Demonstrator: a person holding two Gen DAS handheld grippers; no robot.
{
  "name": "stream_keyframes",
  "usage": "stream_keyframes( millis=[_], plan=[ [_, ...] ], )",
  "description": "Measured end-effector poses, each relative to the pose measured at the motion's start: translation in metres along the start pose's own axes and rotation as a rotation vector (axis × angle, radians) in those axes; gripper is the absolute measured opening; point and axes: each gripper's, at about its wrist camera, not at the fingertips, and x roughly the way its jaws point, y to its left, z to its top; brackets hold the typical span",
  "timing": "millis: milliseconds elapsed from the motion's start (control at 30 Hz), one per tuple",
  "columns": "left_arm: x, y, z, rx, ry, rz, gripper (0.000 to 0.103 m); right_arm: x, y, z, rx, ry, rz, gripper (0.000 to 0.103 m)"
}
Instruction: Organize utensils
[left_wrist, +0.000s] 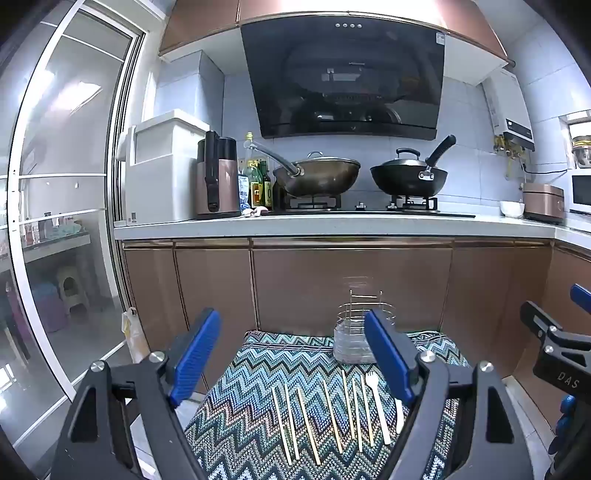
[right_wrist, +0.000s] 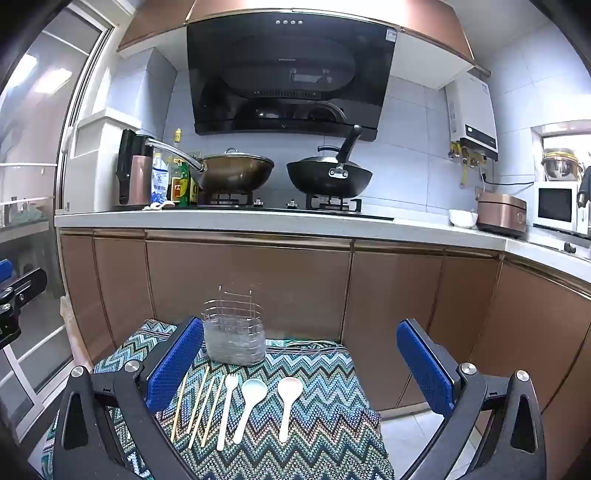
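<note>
Several wooden chopsticks (left_wrist: 306, 424) lie in a row on a zigzag-patterned cloth (left_wrist: 251, 406), with a white fork (left_wrist: 376, 402) at their right. In the right wrist view the chopsticks (right_wrist: 199, 406), fork (right_wrist: 226, 410), a pale blue spoon (right_wrist: 249, 402) and a pink spoon (right_wrist: 286, 402) lie side by side. A wire utensil holder (right_wrist: 234, 338) stands at the cloth's far edge; it also shows in the left wrist view (left_wrist: 360, 332). My left gripper (left_wrist: 291, 354) is open above the chopsticks. My right gripper (right_wrist: 299, 354) is open above the spoons. Both are empty.
Brown cabinet doors (right_wrist: 258, 288) stand right behind the cloth-covered surface. Above them a white counter (left_wrist: 332, 223) carries two woks on a stove, bottles and a kettle. A glass sliding door (left_wrist: 66, 221) is on the left. The tiled floor lies to the right.
</note>
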Motion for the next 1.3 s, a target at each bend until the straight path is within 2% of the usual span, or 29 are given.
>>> stream_keyframes(
  millis=[600, 1300],
  plan=[
    [0.0037, 0.0041, -0.0096, 0.008, 0.007, 0.001, 0.079, 0.0013, -0.0029, -0.0012, 0.002, -0.002, 0.001, 0.103],
    [0.0097, 0.0006, -0.0064, 0.013, 0.025, 0.010, 0.079, 0.0037, -0.0080, -0.0047, 0.047, -0.017, 0.021, 0.103]
  ],
)
